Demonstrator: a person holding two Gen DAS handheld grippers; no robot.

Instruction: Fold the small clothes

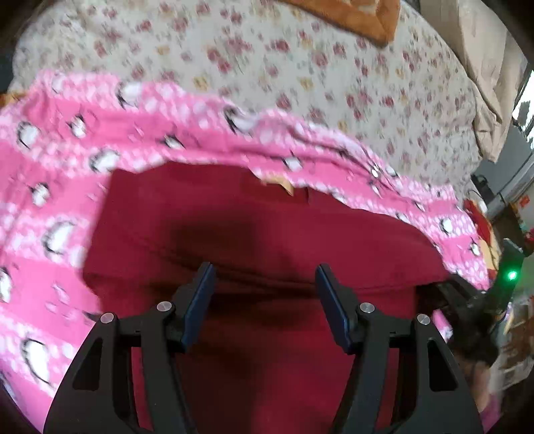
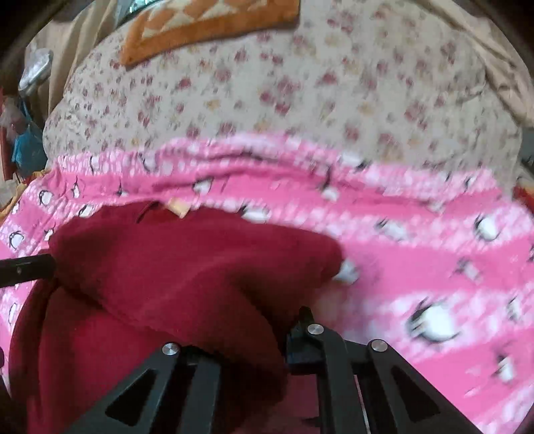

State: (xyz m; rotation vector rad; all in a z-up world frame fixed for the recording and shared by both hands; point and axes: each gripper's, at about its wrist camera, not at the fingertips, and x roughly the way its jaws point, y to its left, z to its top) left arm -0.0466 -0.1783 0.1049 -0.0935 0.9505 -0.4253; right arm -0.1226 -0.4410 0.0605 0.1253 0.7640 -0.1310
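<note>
A dark red garment (image 1: 267, 217) lies on a pink penguin-print blanket (image 1: 50, 167), with a tan label (image 1: 283, 185) at its far edge. My left gripper (image 1: 263, 270) hovers over the garment's middle, open, with nothing between its blue pads. In the right wrist view, a raised fold of the red garment (image 2: 183, 267) drapes over my right gripper (image 2: 293, 320) and hides most of its fingertips. The jaws sit close together with the cloth bunched at them. The right gripper (image 1: 467, 300) also shows at the garment's right edge in the left wrist view.
The pink blanket (image 2: 434, 267) spreads over a floral bedsheet (image 1: 300, 66). An orange patterned cloth (image 2: 207, 23) lies at the far side of the bed. Room clutter sits beyond the bed's left edge (image 2: 26, 140). Both views are motion-blurred.
</note>
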